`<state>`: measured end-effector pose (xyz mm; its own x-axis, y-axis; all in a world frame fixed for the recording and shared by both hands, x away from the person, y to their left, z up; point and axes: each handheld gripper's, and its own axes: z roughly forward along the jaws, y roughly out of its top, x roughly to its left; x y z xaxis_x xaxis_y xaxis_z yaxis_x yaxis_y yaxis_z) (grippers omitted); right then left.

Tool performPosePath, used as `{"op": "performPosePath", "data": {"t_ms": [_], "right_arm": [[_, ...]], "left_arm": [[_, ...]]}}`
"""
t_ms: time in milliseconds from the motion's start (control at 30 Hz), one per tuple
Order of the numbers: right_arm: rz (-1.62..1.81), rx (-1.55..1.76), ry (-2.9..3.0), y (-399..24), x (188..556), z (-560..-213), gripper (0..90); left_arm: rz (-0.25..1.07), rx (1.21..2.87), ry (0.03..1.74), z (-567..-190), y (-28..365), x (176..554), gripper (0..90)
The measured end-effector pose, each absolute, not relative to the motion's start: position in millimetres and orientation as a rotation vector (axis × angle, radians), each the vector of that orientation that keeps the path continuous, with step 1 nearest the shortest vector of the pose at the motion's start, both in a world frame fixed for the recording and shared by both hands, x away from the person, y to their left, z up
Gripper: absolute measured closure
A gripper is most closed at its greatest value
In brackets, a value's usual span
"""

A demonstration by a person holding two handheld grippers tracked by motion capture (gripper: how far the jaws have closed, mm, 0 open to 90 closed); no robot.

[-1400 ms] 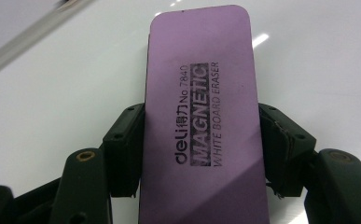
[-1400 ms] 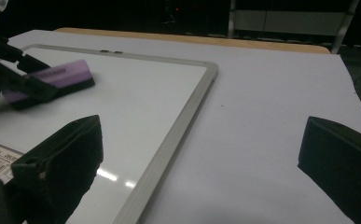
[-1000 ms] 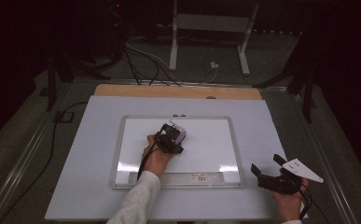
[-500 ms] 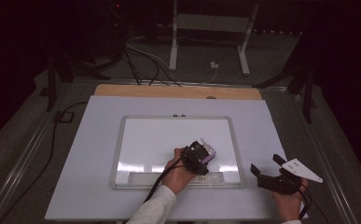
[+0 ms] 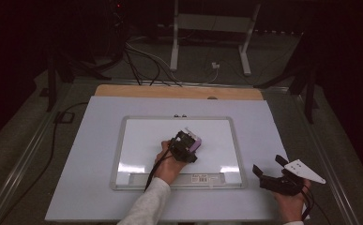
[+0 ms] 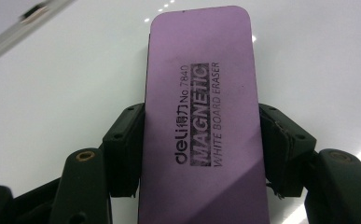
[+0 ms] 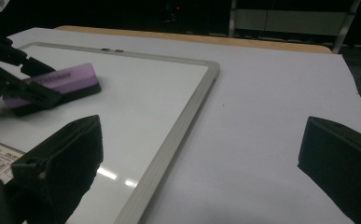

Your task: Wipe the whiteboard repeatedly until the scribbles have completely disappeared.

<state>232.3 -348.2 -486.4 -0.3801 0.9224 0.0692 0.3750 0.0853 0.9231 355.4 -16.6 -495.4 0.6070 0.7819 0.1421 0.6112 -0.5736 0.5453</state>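
Observation:
A purple magnetic whiteboard eraser [image 6: 201,121] lies flat on the whiteboard [image 5: 141,140], and my left gripper [image 5: 188,146] is shut on its two long sides. In the right gripper view the same eraser [image 7: 59,83] rests with its dark felt on the white surface, the left gripper's black fingers [image 7: 24,91] pinching it. My right gripper [image 5: 269,166] stands open over the white table sheet to the right of the board, with nothing between its fingers. The board's surface looks blank white.
The whiteboard's grey frame [image 7: 178,126] runs just left of the right gripper. A barcode label [image 5: 201,177] sits on the board's lower tray. A wooden strip [image 5: 179,92] lines the table's far edge; cables and stand legs [image 5: 174,42] lie on the floor behind.
My left gripper slid the eraser from the board's upper middle to its lower right, then back up toward the centre. The right gripper has stayed where it was.

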Motion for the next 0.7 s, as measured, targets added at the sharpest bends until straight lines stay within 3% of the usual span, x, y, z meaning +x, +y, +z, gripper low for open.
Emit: {"op": "performPosePath", "data": {"t_ms": [700], "right_arm": [[1.282, 1.282, 1.811, -349.3, 232.9, -486.7, 0.0]], "left_arm": [[0.563, 2.308, 1.268, -496.8, 18.0, 375.2, 40.5]]}}
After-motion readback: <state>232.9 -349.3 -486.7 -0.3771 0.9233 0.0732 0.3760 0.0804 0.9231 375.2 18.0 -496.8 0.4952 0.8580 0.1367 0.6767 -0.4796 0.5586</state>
